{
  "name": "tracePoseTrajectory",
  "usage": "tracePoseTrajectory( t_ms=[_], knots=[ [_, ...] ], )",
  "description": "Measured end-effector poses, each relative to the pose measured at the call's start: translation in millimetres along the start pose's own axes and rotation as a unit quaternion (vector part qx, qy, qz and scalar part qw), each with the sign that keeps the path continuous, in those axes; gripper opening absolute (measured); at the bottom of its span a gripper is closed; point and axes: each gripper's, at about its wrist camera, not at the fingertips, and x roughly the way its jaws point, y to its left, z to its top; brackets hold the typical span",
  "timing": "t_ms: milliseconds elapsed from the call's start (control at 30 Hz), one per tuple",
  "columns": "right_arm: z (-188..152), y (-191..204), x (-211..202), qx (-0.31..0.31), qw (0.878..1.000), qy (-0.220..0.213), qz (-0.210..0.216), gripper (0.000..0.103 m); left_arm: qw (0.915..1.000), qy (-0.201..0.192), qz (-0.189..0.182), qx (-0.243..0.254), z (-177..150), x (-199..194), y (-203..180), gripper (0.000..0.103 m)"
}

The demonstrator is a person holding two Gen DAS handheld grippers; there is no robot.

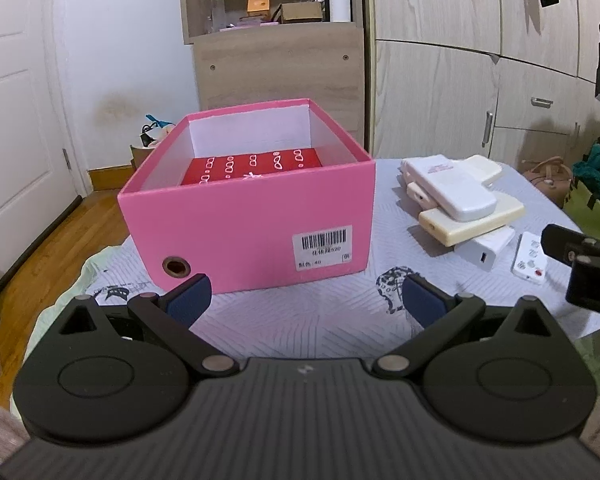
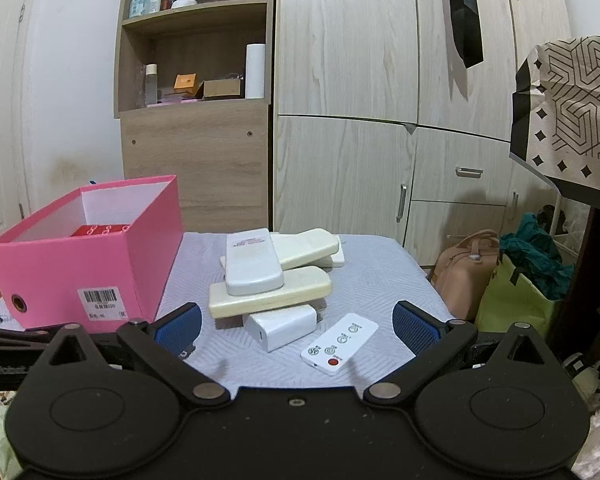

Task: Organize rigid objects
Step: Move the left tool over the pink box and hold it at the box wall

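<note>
With jaws apart and empty, the right gripper faces the small remote at lower centre, likely bound for the pink box at left, which the equally spread left gripper fronts.

Box: open pink cardboard box on the grey quilted table cover, left side.
In box: flat red patterned box on the floor.
Right of box: stacked white and cream plastic remotes.
Under stack: white charger block.
Right of charger: small white button remote, lying flat.
Behind table: wooden shelf cabinet.
</note>
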Motion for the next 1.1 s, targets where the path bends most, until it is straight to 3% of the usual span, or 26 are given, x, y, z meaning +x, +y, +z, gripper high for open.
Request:
tracePoseTrajectory(
  t_ms=[167,367,400,500,600,800,933,1100],
  knots=[
    [40,-11,-10,0.002,0.996,-0.002,0.089,0.103,0.9991,0.040,-0.014,-0.007,26,-5,9,0.103],
    [108,-9,12,-0.010,0.988,0.031,0.148,0.103,0.9923,0.121,-0.023,-0.016,58,5,24,0.103],
    [118,-7,16,-0.007,0.987,0.035,0.155,0.103,0.9932,0.114,-0.022,-0.007,65,2,27,0.103],
    [149,5,32,-0.015,0.980,0.054,0.189,0.103,0.9973,0.045,0.021,0.055,85,-15,35,0.103],
    [172,20,48,-0.023,0.973,0.072,0.218,0.103,0.9976,0.044,0.014,0.051,108,-15,55,0.103],
    [189,40,101,-0.015,0.953,0.144,0.266,0.103,0.9923,0.112,-0.054,0.006,147,21,95,0.100],
    [182,46,139,-0.005,0.935,0.207,0.286,0.099,0.9876,0.140,-0.064,-0.032,149,57,120,0.097],
    [164,52,175,0.015,0.918,0.251,0.307,0.086,0.9798,0.190,-0.028,-0.056,132,103,151,0.068]
  ],
)
